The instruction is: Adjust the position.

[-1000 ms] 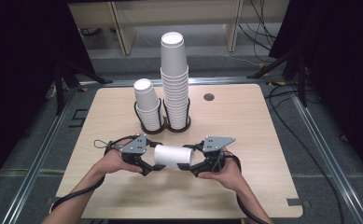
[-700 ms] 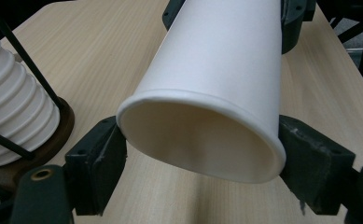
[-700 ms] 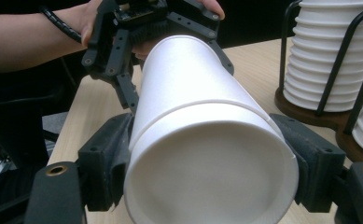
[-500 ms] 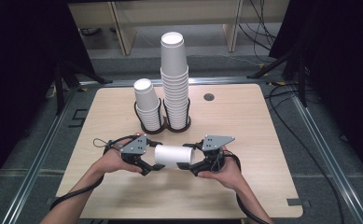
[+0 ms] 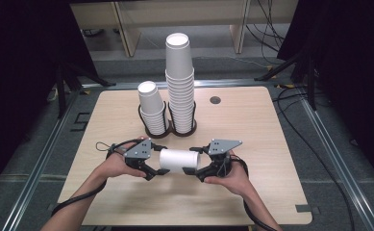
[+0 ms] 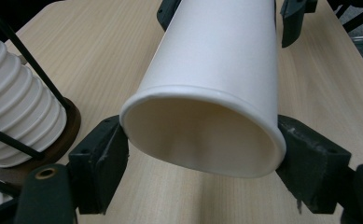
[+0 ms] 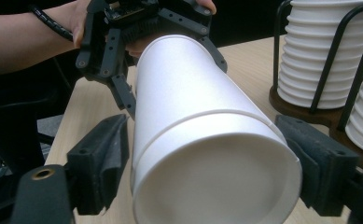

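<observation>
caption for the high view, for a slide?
Both claws, left and right, hold a paper cup sideways over the table.

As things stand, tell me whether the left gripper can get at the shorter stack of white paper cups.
Probably not yet: the left gripper is shut on the white paper cup, also clamped by the right gripper. Otherwise the path to the shorter stack of white paper cups looks free.
</observation>
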The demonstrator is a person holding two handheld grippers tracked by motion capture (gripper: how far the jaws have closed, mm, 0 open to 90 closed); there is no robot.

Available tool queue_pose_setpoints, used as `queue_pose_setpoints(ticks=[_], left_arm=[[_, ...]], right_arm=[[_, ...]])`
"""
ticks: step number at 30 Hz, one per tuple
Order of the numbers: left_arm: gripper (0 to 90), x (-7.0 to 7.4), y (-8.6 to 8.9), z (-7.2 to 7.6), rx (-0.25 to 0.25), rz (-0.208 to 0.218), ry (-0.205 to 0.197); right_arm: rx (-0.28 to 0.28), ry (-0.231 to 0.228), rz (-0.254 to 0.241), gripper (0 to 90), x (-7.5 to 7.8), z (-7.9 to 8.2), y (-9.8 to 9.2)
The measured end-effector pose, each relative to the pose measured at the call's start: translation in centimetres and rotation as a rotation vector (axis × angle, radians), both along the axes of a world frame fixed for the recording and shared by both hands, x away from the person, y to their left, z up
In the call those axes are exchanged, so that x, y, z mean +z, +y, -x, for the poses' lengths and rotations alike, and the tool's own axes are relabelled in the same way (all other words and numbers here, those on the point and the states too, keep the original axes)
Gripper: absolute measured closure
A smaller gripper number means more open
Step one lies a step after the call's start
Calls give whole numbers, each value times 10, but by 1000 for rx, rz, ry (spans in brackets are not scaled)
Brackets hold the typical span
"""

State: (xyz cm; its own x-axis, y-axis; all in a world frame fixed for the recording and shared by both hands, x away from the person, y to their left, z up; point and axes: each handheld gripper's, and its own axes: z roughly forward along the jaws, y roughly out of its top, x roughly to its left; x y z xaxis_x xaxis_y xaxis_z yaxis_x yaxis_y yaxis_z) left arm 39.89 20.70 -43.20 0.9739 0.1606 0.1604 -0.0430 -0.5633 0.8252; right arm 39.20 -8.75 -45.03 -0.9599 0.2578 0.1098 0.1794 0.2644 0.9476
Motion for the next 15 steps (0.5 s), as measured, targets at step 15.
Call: queue_pose_setpoints(ticks=[15], left_arm=[[227, 5, -1, -1, -11, -42, -7]], right_arm=[[-17, 10, 5, 155, 1, 0, 0]])
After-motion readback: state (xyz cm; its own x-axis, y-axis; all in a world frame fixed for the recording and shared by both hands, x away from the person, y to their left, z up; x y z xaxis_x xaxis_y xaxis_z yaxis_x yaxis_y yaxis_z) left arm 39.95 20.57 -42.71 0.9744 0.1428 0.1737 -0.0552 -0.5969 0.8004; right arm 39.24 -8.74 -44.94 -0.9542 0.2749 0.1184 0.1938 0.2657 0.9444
